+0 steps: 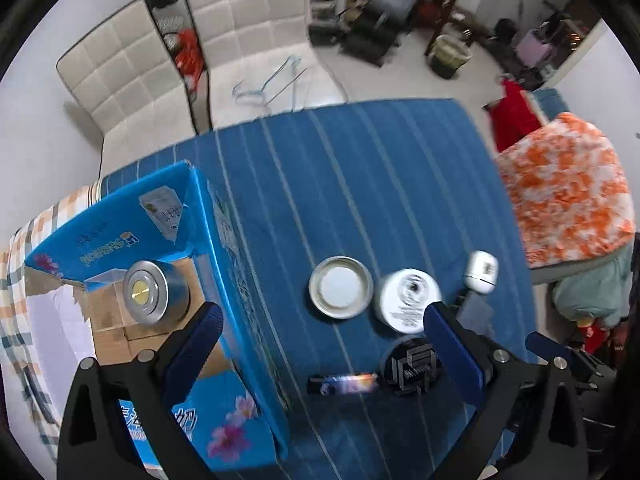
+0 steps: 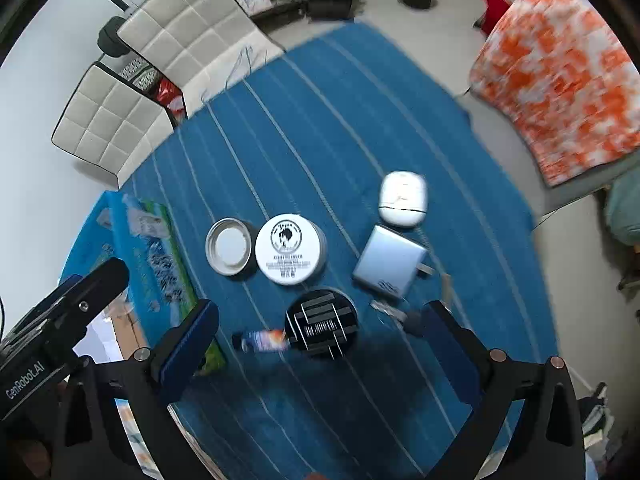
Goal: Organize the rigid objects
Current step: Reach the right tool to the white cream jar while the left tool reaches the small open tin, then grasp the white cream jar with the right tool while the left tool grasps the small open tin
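A blue cardboard box [image 1: 224, 264] stands open at the left of the blue striped cloth [image 1: 360, 168]; a silver round tin [image 1: 154, 292] lies inside it. On the cloth lie a silver lid [image 1: 340, 292], a white cream jar [image 1: 408, 298], a black round tin [image 1: 412, 366], a small dark tube [image 1: 344, 384] and a white oval case [image 1: 482, 272]. The right wrist view shows the same lid [image 2: 230, 246], jar [image 2: 290, 248], black tin [image 2: 322, 328], tube [image 2: 262, 340], white case [image 2: 402, 198] and a silver charger [image 2: 388, 262]. My left gripper [image 1: 324, 336] is open and empty over the box edge. My right gripper [image 2: 320, 332] is open and empty above the black tin.
Two cream quilted chairs [image 1: 248, 24] stand beyond the table, with a wire hanger [image 1: 268, 80] on one seat. An orange-and-white cloth [image 1: 572, 188] lies at the right. Checked fabric [image 1: 24, 264] lies left of the box. The left gripper's body [image 2: 60, 316] shows at the right view's left.
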`<state>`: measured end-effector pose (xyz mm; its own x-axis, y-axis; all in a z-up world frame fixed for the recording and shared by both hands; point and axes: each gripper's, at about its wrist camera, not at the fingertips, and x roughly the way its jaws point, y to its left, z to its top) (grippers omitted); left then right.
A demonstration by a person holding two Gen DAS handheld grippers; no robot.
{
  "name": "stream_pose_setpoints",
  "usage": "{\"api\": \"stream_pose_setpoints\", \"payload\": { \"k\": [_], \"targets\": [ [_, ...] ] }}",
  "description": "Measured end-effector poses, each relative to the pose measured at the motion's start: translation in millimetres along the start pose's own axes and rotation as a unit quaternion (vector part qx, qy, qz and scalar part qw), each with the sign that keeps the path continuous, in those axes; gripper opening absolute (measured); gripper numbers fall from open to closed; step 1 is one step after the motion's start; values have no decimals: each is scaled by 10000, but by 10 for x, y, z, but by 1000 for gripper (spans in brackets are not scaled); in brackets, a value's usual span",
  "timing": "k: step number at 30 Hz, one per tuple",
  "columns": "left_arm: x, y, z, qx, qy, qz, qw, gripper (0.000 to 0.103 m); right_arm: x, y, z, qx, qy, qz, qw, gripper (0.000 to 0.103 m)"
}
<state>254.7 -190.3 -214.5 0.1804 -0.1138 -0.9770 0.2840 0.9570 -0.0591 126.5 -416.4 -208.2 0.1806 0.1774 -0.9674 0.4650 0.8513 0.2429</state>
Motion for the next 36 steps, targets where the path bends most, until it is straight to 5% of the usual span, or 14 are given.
{"api": "stream_pose_setpoints", "payload": {
  "k": [10,15,16,18,25,31,36],
  "targets": [
    [421,159,176,-62,245,612,9978,100,1088,418,299,-921,800,-262,9922,101],
    [529,299,221,-329,349,486,9977,100,1417,448,328,-1016,1156,-223,9878,100],
    [539,314,225,-357,353,461,9977,100,1464,450,311,-1076,1207,-243,9865,98],
    [559,316,234,-371,384,413,9977,100,1567,461,265,-1224,1261,-394,9836,74],
    [594,270,273,-427,410,418,9974,100,1542,360,408,-1166,897,-625,9871,73],
    [576,367,357,-1003,406,315,9936,100,1545,127,644,-841,1022,-517,9899,73],
    [347,287,315,-1006,34,200,9947,100,1554,8,563,-717,992,-330,9919,73]
  ]
}}
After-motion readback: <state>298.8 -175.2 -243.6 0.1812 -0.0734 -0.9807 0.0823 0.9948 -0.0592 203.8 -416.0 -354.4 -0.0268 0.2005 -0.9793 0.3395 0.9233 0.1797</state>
